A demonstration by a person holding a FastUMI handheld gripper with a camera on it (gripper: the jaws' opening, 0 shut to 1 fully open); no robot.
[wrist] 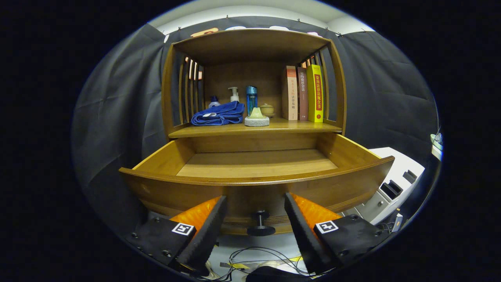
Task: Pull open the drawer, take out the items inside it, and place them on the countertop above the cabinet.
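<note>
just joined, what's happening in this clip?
A person is working a handheld gripper at a small wooden cabinet. The drawer is pulled out, and the part of its floor in view looks bare. The gripper's fingers are open and hold nothing, one on each side of the drawer knob without touching it. On the countertop above sit a folded blue towel, some bottles, a small stone-like item and three upright books.

The gripper [255, 203] is pointing forward and level; its two fingers [209, 223] are standing spread wide apart, angling inward toward their tips; nothing is lying pressed between them; both are hanging free, touching nothing.
</note>
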